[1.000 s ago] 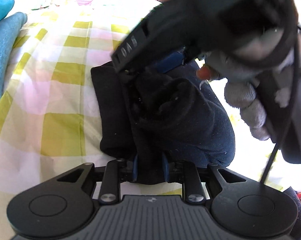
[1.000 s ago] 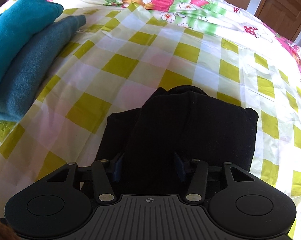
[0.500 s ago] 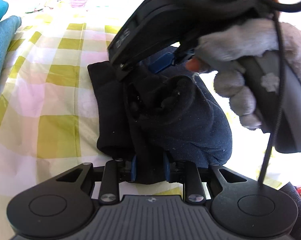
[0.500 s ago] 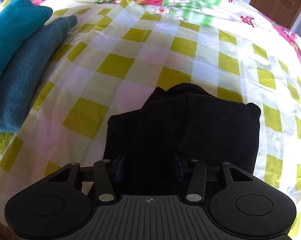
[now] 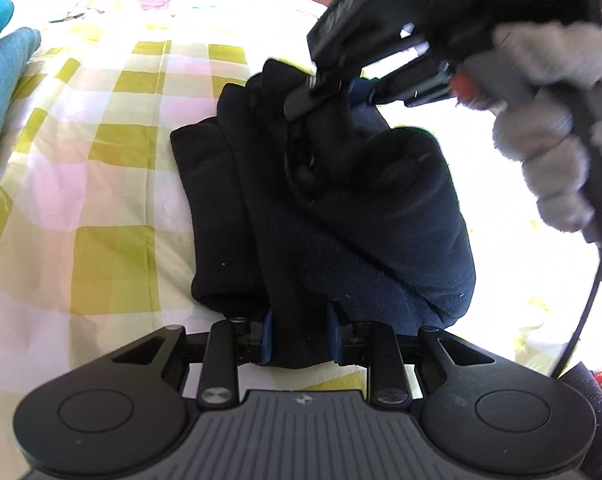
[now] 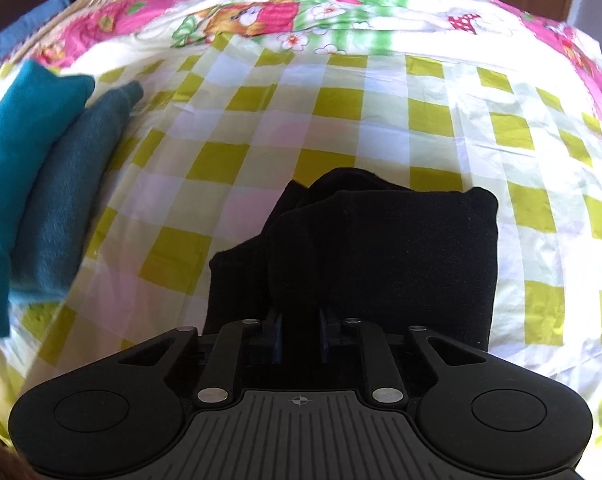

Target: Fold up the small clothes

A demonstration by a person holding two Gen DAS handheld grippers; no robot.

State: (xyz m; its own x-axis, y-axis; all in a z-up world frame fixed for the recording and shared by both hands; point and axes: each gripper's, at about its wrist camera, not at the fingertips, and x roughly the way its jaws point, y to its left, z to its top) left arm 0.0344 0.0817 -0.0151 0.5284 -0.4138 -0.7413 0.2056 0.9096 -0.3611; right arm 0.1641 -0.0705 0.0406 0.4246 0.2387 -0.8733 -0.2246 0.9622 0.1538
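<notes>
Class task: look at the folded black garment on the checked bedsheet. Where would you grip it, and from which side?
Probably grip the black garment at its near stacked edge, coming from the near side and angled down. The layers bunch there into a ridge narrow enough to pinch; the broad top gives no hold. The left tongs already hold that edge.

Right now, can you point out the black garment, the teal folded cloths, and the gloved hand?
black garment (image 5: 341,208), left wrist view, on its bunched middle.
teal folded cloths (image 6: 57,200), right wrist view, on the darker cloth's top face.
gloved hand (image 5: 549,148), left wrist view, on its curled grey fingers.
</notes>
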